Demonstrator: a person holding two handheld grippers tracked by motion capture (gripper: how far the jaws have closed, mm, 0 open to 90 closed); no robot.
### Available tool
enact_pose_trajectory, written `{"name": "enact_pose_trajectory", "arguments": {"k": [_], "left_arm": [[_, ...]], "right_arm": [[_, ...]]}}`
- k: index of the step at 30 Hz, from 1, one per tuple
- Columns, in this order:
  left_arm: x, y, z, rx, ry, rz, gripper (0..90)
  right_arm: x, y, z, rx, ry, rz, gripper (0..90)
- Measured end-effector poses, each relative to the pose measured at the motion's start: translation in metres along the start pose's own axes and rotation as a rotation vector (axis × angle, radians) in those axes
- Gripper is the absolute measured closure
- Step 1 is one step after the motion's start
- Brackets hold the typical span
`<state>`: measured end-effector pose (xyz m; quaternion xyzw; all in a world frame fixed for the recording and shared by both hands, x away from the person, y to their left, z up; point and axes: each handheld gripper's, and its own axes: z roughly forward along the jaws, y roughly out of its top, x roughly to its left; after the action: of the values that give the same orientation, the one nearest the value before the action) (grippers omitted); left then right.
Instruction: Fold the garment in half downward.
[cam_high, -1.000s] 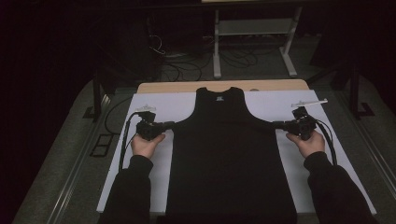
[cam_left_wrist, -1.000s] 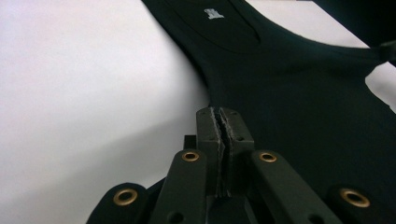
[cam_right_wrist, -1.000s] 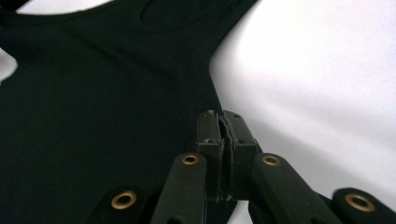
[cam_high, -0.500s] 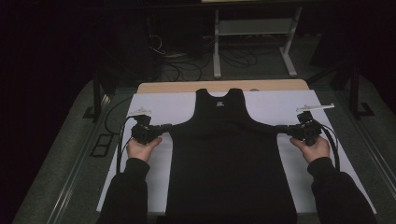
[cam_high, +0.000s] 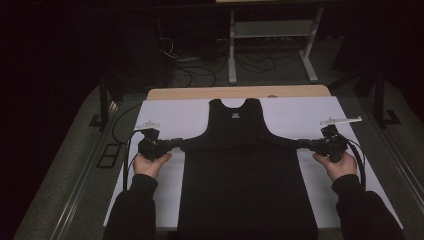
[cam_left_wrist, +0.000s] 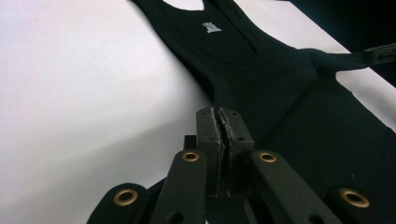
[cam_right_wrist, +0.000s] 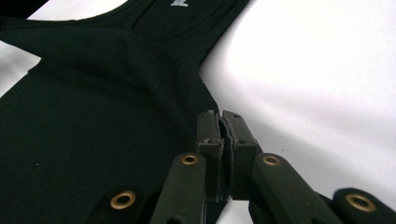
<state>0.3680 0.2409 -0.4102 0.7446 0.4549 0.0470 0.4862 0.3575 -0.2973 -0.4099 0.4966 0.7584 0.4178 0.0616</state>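
With each gripper, left (cam_high: 176, 144) and right (cam_high: 301, 144), pinching the black tank top (cam_high: 245, 185) at its sides, they should pull evenly outward, keeping it flat on the desk (cam_high: 165, 117).

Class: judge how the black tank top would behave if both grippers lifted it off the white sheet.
The black tank top is probably floppy: its sides pull into thin points at the left gripper and right gripper. It likely sags between them. It looks thin and light, lying flat on the white sheet.
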Motion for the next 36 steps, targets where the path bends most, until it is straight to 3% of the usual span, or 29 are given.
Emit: {"name": "enact_pose_trajectory", "arguments": {"k": [11,19,25,36], "left_arm": [[-0.005,-0.005,-0.006,0.013,-0.005,0.010,86.4],[-0.008,-0.014,-0.014,0.015,-0.015,-0.006,86.3],[-0.009,-0.018,-0.019,0.027,-0.035,-0.009,86.4],[-0.019,-0.030,-0.022,0.088,-0.047,-0.007,86.4]], "right_arm": [[0.003,-0.008,-0.007,0.000,0.004,0.011,85.0],[0.003,-0.018,-0.017,-0.016,0.017,0.040,85.0],[0.010,-0.023,-0.021,-0.008,0.024,0.034,85.0],[0.013,-0.037,-0.023,0.033,0.050,0.058,85.0]]}}
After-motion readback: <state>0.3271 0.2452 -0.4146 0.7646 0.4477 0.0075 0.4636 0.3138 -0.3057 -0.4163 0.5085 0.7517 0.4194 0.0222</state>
